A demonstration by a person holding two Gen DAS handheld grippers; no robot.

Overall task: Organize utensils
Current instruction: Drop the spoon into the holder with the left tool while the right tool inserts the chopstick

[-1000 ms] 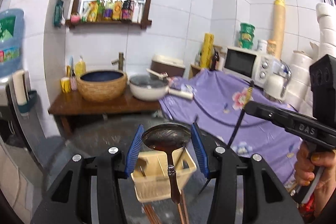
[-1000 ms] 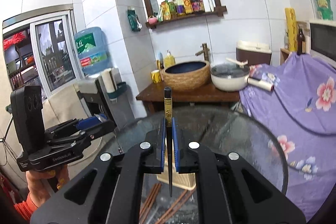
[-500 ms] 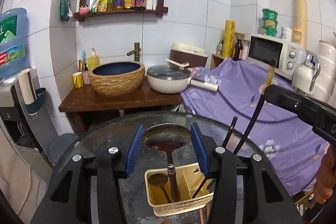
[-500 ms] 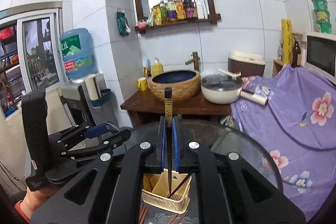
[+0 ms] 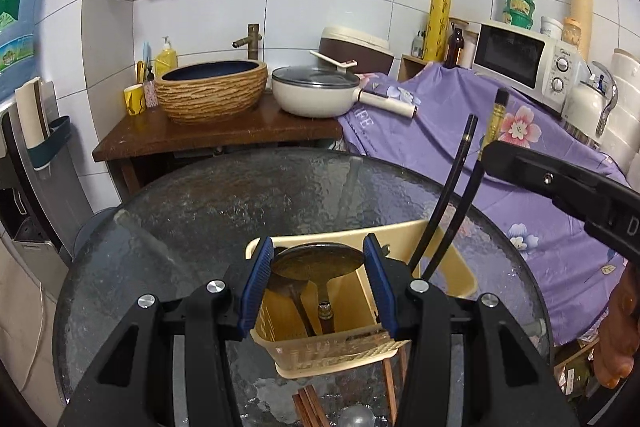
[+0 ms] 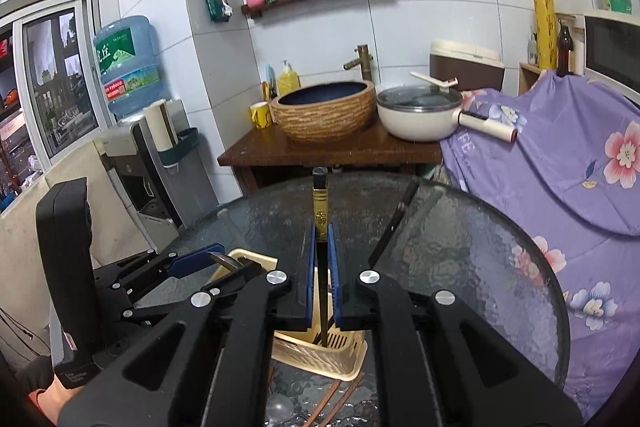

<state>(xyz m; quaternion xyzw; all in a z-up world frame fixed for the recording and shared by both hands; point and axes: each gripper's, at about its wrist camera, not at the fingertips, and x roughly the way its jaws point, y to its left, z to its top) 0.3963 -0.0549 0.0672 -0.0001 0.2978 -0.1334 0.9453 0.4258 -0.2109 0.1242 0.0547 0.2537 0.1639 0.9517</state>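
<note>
Both claws have dropped toward the cream basket (image 5: 460,263) since a second ago. The left claw (image 5: 318,281) grips a metal spoon (image 5: 318,263) by its bowl, handle down in the basket's compartment directly below. The right claw (image 6: 321,267) pinches a black chopstick (image 6: 320,211) upright, tip inside the basket on the glass surface (image 6: 460,247).
</note>
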